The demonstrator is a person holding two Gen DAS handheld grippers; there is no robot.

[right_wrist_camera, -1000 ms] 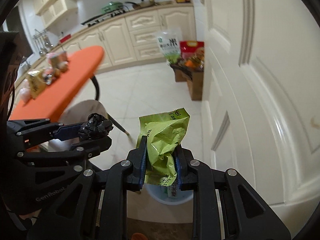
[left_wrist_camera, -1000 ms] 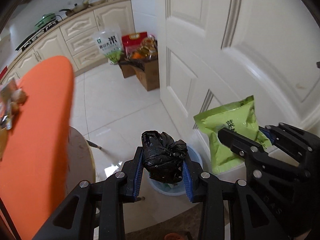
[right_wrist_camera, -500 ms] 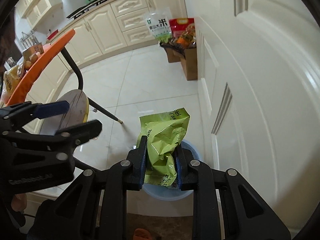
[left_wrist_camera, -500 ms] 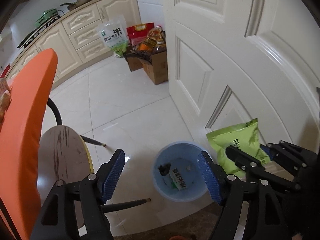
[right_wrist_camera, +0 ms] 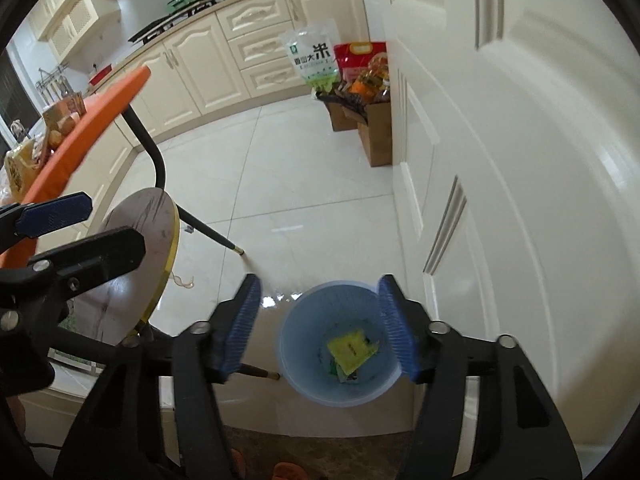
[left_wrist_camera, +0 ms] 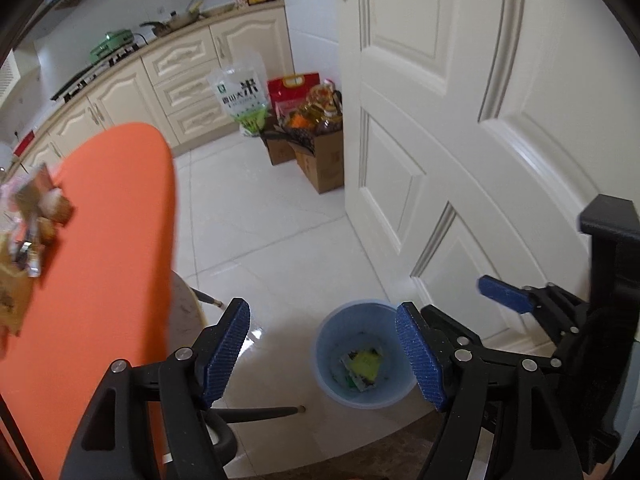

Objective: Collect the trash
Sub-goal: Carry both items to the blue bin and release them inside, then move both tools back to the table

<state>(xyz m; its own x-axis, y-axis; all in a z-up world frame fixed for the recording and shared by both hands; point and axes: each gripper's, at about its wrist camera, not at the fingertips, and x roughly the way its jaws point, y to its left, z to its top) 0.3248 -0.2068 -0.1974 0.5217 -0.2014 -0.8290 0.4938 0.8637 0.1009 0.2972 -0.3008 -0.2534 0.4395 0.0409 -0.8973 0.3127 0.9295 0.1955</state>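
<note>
I am holding both tools above the blue bin [right_wrist_camera: 340, 364], which is sitting on the tiled floor [right_wrist_camera: 304, 200] just beside the white door [right_wrist_camera: 520, 160]. My left gripper [left_wrist_camera: 322, 354] is standing spread with nothing between its pads. My right gripper [right_wrist_camera: 320, 326] is opening, its jaws empty. The green wrapper [right_wrist_camera: 352, 346] is lying at the bin's bottom

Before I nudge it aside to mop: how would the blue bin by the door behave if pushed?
The blue bin looks like thin plastic holding only a green wrapper and a few scraps, so it is probably light. On the glossy floor tiles it would likely slide easily. Pushed near its rim, it might tip rather than slide.
</note>
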